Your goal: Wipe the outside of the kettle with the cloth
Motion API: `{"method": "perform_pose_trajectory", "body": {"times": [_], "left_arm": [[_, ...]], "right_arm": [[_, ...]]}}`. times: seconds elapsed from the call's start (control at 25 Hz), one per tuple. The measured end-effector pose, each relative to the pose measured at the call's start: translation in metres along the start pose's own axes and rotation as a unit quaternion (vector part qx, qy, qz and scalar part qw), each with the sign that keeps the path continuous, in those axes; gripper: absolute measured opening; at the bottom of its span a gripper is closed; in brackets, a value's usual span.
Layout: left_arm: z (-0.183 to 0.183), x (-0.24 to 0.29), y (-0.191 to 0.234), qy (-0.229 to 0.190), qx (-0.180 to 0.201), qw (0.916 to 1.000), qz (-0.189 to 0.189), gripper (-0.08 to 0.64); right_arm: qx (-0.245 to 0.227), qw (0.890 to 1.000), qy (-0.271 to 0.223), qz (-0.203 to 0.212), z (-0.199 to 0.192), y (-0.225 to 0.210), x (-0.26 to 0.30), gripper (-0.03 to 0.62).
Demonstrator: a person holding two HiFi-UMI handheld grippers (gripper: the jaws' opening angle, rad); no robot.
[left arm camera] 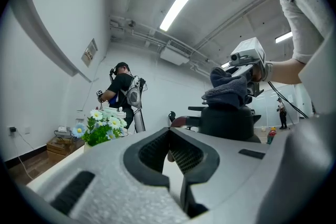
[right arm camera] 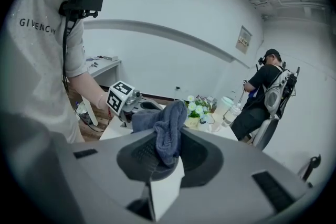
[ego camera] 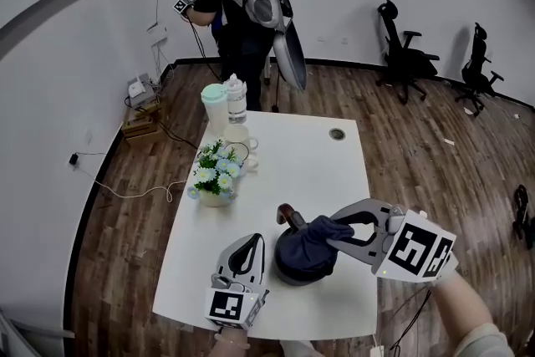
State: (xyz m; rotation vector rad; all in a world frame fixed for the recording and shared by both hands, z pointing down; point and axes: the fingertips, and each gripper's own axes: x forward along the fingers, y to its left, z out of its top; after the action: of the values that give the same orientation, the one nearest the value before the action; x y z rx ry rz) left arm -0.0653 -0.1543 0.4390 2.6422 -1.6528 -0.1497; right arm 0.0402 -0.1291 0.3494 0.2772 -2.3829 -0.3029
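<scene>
A dark kettle (ego camera: pixel 294 265) with a brownish handle (ego camera: pixel 290 217) stands near the front edge of the white table (ego camera: pixel 309 167). A dark blue cloth (ego camera: pixel 319 234) is draped over its top right side. My right gripper (ego camera: pixel 338 235) is shut on that cloth (right arm camera: pixel 165 126), which bunches up between its jaws in the right gripper view. My left gripper (ego camera: pixel 252 242) sits on the table just left of the kettle, jaws together and holding nothing. Past the left gripper (left arm camera: pixel 169 136), the left gripper view shows the kettle (left arm camera: pixel 226 122) with the cloth (left arm camera: pixel 228 89) on top.
A pot of white and blue flowers (ego camera: pixel 216 175) stands at the table's left side. Behind it are a mug (ego camera: pixel 240 143), a clear bottle (ego camera: pixel 236 100) and a green-lidded cup (ego camera: pixel 215 103). A person (ego camera: pixel 238 4) stands beyond the table; office chairs (ego camera: pixel 405 54) are at the far right.
</scene>
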Motion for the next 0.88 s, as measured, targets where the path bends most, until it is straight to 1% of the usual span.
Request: {"method": "perform_pose_trajectory", "body": {"times": [0.24, 0.4, 0.6, 0.64, 0.72, 0.88], "left_arm": [[-0.010, -0.003, 0.025, 0.008, 0.000, 0.9995, 0.032, 0.008], [-0.014, -0.006, 0.035, 0.010, -0.002, 0.9990, 0.045, 0.008], [-0.013, -0.005, 0.036, 0.008, 0.000, 0.9989, 0.047, 0.008], [-0.013, -0.005, 0.035, 0.009, 0.001, 0.9989, 0.046, 0.008], [-0.013, -0.004, 0.034, 0.009, 0.003, 0.9990, 0.045, 0.008], [-0.015, -0.007, 0.029, 0.009, 0.001, 0.9991, 0.040, 0.008]], "right_arm": [[-0.014, 1.000, 0.005, 0.008, -0.004, -0.031, 0.041, 0.063], [-0.031, 0.999, 0.001, -0.011, 0.004, -0.050, 0.059, 0.063], [-0.071, 0.996, 0.009, -0.044, 0.010, -0.068, 0.076, 0.063], [-0.077, 0.996, 0.006, -0.054, 0.013, -0.071, 0.077, 0.063], [-0.089, 0.992, -0.013, -0.084, 0.025, -0.081, 0.074, 0.063], [-0.101, 0.979, -0.078, -0.161, 0.059, -0.098, 0.047, 0.063]]}}
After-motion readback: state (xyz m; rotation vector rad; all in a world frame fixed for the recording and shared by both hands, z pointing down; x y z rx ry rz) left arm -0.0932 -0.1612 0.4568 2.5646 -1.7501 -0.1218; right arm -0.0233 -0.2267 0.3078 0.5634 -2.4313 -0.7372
